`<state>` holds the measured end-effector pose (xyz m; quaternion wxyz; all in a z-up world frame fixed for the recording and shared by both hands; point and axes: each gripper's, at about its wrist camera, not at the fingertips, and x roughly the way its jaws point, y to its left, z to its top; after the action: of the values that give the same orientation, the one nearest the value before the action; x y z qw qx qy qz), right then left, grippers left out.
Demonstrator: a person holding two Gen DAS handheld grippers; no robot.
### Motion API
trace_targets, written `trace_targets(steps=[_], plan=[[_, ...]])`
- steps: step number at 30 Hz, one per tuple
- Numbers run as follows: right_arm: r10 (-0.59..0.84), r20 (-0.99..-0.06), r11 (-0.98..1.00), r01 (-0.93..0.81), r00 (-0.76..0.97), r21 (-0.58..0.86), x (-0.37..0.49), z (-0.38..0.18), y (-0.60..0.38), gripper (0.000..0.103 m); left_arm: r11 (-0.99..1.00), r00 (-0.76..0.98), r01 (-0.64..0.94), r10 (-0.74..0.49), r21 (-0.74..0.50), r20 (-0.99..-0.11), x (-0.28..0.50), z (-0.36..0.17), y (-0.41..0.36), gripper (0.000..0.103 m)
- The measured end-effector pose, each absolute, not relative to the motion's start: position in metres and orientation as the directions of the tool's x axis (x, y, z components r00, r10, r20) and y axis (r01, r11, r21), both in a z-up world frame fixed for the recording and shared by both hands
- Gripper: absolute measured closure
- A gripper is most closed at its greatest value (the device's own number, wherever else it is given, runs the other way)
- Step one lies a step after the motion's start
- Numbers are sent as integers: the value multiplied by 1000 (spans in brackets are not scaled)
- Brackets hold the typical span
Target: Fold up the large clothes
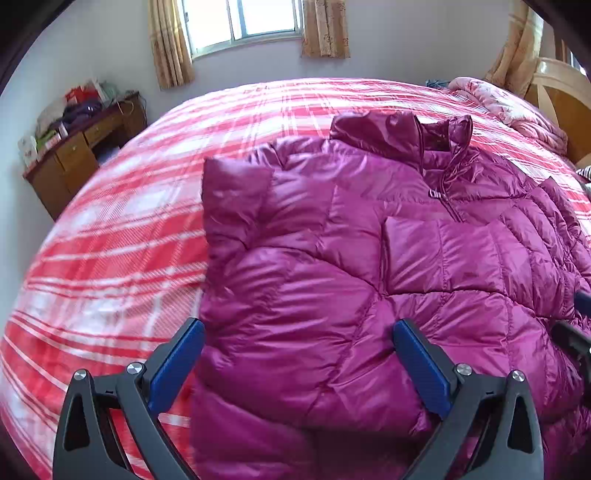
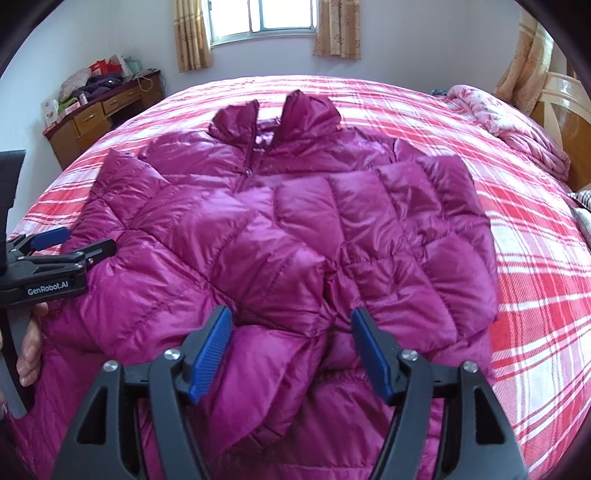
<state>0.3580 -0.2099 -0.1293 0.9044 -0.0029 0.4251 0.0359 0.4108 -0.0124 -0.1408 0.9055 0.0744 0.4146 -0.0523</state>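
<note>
A magenta quilted puffer jacket [image 1: 332, 266] lies front up on the bed, collar toward the window, both sleeves folded across its chest; it fills the right wrist view too [image 2: 288, 229]. My left gripper [image 1: 299, 336] is open, its blue pads straddling the jacket's near left part, with fabric between them. It also shows in the right wrist view [image 2: 77, 240] at the jacket's left edge, held by a hand. My right gripper [image 2: 291, 328] is open over the jacket's near middle, with bunched fabric between its pads.
The jacket lies on a red and white plaid bedspread [image 2: 535, 258]. A pink floral quilt [image 2: 509, 118] is bunched by the headboard [image 2: 569, 122] at the far right. A cluttered wooden desk [image 2: 99, 110] stands against the far left wall under a curtained window [image 2: 264, 18].
</note>
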Motion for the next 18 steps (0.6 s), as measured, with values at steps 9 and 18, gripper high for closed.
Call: trace_targets(steps=[9, 18], plan=[[84, -747, 996, -58, 660, 60, 413, -96, -234, 20, 985, 711, 164, -83, 50, -698, 442, -85, -6, 1], [88, -738, 994, -9, 669, 110, 483, -75, -271, 19, 991, 695, 129, -70, 28, -715, 542, -64, -32, 1]])
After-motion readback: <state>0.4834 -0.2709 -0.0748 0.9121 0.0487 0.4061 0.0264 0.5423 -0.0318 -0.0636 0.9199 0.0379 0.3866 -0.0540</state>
